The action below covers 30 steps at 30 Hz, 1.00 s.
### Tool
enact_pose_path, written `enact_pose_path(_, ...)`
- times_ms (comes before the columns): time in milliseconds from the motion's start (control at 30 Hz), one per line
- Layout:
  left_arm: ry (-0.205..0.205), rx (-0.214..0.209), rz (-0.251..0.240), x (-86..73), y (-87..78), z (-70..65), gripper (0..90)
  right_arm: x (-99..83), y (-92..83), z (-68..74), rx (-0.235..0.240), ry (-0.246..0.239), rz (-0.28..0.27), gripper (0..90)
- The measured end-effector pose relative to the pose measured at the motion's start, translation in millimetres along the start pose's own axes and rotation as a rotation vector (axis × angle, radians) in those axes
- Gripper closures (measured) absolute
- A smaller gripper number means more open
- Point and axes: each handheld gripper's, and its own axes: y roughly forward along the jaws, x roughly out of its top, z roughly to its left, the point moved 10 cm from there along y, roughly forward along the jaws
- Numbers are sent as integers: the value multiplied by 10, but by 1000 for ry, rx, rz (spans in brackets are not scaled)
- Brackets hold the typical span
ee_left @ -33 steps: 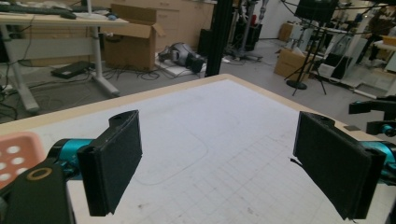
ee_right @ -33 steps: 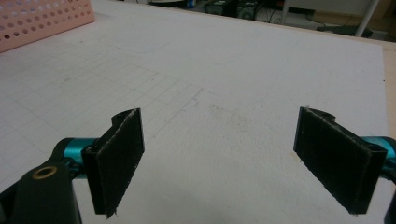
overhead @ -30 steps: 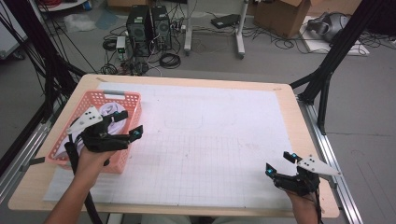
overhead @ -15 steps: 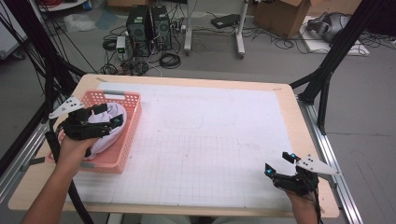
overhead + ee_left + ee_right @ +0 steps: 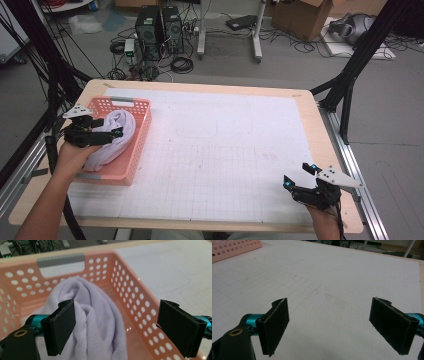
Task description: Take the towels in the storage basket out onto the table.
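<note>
One white cloth (image 5: pixel 97 322) already lies inside the pink basket (image 5: pixel 131 165) on the desk. Left tongs (image 5: pixel 117 331) hang spread wide over it; right tongs (image 5: pixel 332 325) wait spread too. Looks nearly done.

Soft even light (slight blur)

basket (image 5: pixel 235 248) cut off at the frame's top corner, towel's (image 5: pixel 100 332) lower end (under the fingers) out of frame
</note>
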Motion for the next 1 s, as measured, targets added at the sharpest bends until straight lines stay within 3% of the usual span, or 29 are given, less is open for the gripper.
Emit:
enact_pose_path(67,7,-10,51,-67,30,18,160,-1,3,1,0,-3,1,148)
enact_pose_path(300,19,86,228,-332,174,198,183,2,5,20,4,-14,5,148)
enact_pose_path(500,34,98,278,-424,226,241,165,-5,4,17,2,-8,7,147)
enact_pose_path(633,87,116,340,-487,247,248,148,-8,9,28,3,-10,11,148)
enact_pose_path(700,76,106,358,-491,239,244,147,-7,9,30,7,-15,10,148)
enact_pose_path(767,47,60,372,-493,211,228,147,-8,2,23,4,-14,10,148)
enact_pose_path(867,54,61,412,-539,195,242,147,-11,-1,6,1,-9,7,148)
enact_pose_path(933,97,80,440,-574,232,227,119,-13,-3,8,2,-8,9,148)
enact_pose_path(1000,132,112,473,-637,297,222,21,-14,-3,20,4,-9,12,148)
